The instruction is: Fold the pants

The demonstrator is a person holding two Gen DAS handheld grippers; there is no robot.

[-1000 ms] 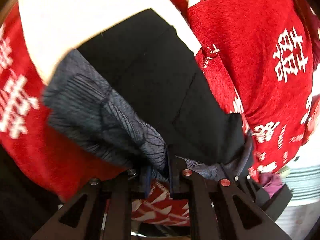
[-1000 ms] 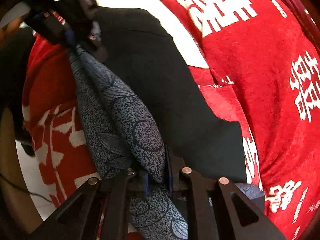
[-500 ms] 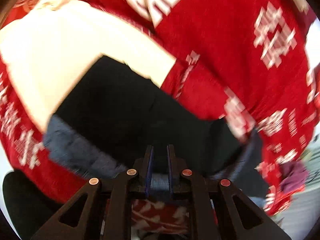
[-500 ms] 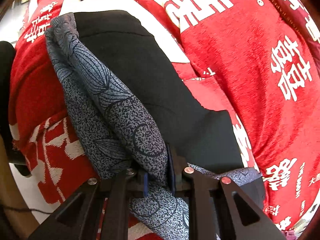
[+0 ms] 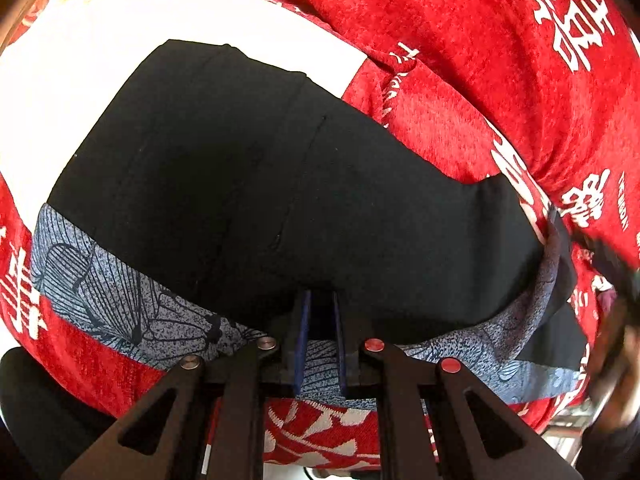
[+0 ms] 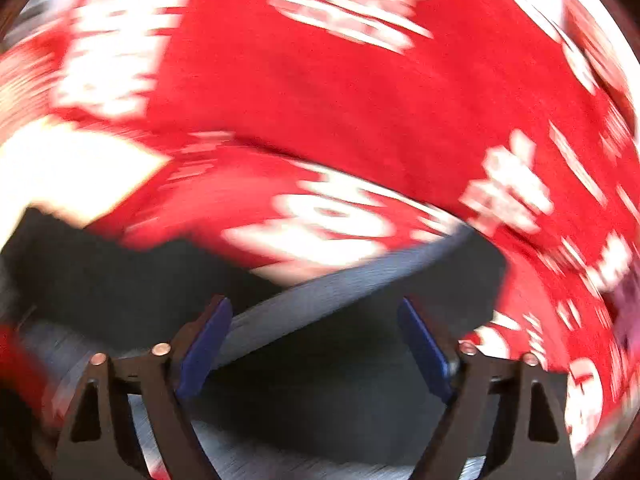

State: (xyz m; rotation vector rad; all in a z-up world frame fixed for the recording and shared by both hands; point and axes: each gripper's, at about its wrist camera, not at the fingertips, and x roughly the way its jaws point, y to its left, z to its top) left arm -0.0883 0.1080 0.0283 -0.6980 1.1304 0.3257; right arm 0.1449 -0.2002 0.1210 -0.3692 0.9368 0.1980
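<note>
My left gripper (image 5: 319,312) is squeezed tight on the edge of the pants (image 5: 280,200). My right gripper (image 6: 316,344) has just been opening; its jaws stand wide apart above the pants, pinching nothing. The pants lie flat on the red blanket (image 5: 460,40), black side up, with a gray leafy strip along the near edge. A white sheet (image 5: 100,60) shows behind the pants.

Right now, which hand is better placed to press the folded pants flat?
Right. The right gripper has just opened, its fingers apart with no cloth pinched, above the pants. The left gripper is shut on the pants' near edge.
</note>
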